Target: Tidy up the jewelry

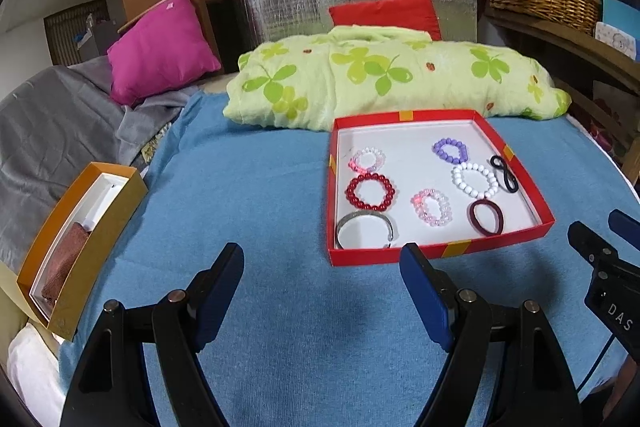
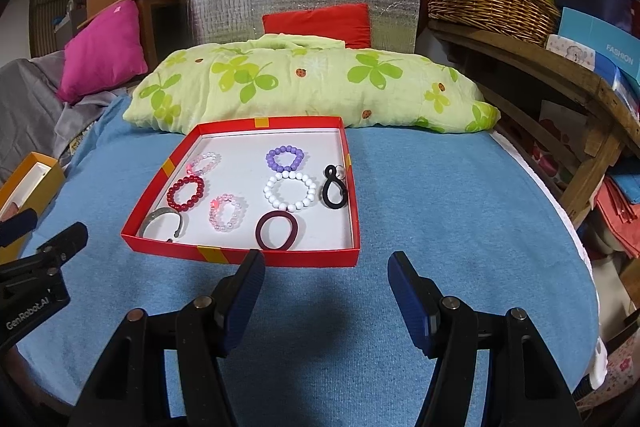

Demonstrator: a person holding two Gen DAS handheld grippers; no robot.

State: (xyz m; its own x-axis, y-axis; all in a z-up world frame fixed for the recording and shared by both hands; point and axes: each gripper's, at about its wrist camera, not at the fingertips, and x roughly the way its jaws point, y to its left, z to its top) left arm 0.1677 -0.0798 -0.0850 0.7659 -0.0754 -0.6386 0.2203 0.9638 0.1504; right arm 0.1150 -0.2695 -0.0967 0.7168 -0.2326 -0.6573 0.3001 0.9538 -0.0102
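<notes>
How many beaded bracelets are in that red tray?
5: pale pink back left, red in front of it, purple back right, white below it, pink centre front.

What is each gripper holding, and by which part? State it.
Nothing is held. The left gripper and right gripper are both open and empty above the blue cloth, short of the red cardboard tray.

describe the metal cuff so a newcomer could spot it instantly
Find the red tray on the blue cloth. The metal cuff lies in its near-left corner, just in front of the dark red bead bracelet. It is the only silver-grey open band, not beads or elastic.
</notes>
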